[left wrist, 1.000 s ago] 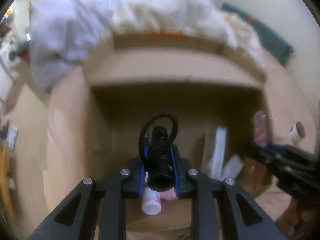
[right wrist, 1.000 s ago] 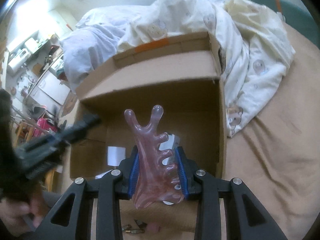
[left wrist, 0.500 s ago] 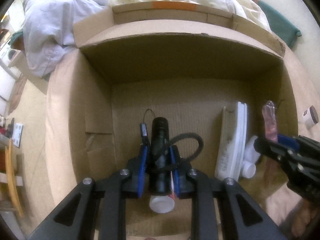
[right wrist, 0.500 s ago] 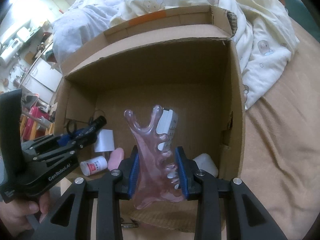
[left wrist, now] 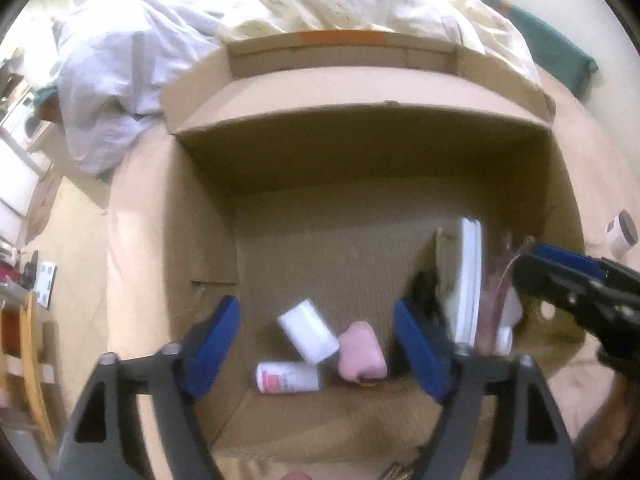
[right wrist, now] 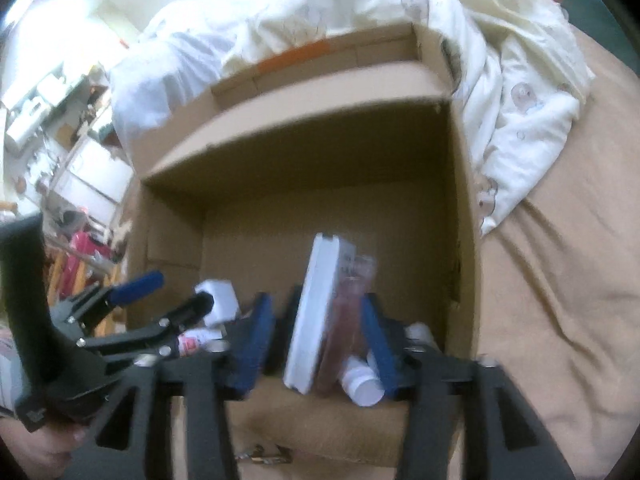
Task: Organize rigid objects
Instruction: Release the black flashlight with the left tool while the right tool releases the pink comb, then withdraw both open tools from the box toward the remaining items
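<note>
An open cardboard box (left wrist: 360, 152) (right wrist: 320, 168) lies on the bed. My left gripper (left wrist: 318, 340) (right wrist: 172, 294) hangs over it, its jaws opening with nothing between them. Below it lie a small white box (left wrist: 308, 336), a pink object (left wrist: 360, 354) and a white bottle with a red label (left wrist: 288, 376). The black flashlight (left wrist: 424, 292) rests against a flat white box (left wrist: 468, 280) (right wrist: 316, 312). My right gripper (right wrist: 316, 344) (left wrist: 560, 276) is opening too. The pink translucent comb (right wrist: 348, 312) (left wrist: 496, 280) stands loose between its jaws, leaning on the flat white box.
White and cream bedding (right wrist: 500, 100) is piled behind and to the right of the box, on a tan sheet (right wrist: 560, 280). A small jar (left wrist: 620, 232) sits on the sheet at right. Another white bottle (right wrist: 360, 380) lies in the box's near right corner. Keys (right wrist: 260, 456) lie in front of the box.
Both grippers have opened. The flashlight left the left jaws and now lies by the flat white box. The comb is freed from the right pads and stands in the box.
</note>
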`<state>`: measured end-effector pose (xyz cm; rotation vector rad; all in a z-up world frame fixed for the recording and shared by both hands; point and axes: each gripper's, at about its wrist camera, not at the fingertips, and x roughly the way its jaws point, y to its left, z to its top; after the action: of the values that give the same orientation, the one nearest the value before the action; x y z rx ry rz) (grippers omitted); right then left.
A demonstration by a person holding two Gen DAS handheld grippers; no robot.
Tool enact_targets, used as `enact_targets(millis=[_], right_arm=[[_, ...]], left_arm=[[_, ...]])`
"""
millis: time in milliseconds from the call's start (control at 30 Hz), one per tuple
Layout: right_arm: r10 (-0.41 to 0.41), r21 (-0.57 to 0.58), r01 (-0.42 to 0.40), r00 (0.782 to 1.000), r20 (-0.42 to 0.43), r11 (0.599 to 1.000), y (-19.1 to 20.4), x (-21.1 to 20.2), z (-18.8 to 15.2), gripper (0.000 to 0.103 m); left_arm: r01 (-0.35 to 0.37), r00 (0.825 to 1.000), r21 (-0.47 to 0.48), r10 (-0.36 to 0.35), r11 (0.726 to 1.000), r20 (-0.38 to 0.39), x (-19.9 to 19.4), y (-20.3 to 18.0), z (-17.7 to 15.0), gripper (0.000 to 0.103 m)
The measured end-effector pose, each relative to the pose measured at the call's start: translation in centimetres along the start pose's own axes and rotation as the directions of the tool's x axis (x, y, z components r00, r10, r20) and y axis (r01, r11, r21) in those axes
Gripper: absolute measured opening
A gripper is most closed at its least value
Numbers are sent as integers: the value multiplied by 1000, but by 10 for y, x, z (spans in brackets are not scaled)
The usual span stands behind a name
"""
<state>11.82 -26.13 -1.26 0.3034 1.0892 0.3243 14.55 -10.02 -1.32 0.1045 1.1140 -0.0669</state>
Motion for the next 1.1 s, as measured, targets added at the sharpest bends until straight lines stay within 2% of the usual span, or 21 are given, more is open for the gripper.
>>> enact_targets(millis=[67, 200, 267, 867, 1100], right_arm=[[21, 10, -21, 999, 24, 1000, 0, -5, 2, 63], [8, 8, -9, 998, 56, 1000, 0, -11, 4, 88], [18, 9, -19, 998, 62, 1000, 1, -11, 5, 92], [-3, -16, 4, 998, 59, 1000, 5, -11, 4, 93], [1, -26, 1, 998, 69, 1000, 10, -17, 5, 93]], left_arm=[[1, 1000, -21, -1, 1000, 12, -3, 4, 1, 82], [-5, 1000, -38, 6, 999, 14, -4, 7, 2, 84], [-10, 1000, -40, 10, 999, 7, -4, 7, 1, 84], [-41, 999, -36, 41, 998, 6, -5, 7, -1, 84], [-51, 999, -4, 51, 999, 18, -15, 4, -8, 84]])
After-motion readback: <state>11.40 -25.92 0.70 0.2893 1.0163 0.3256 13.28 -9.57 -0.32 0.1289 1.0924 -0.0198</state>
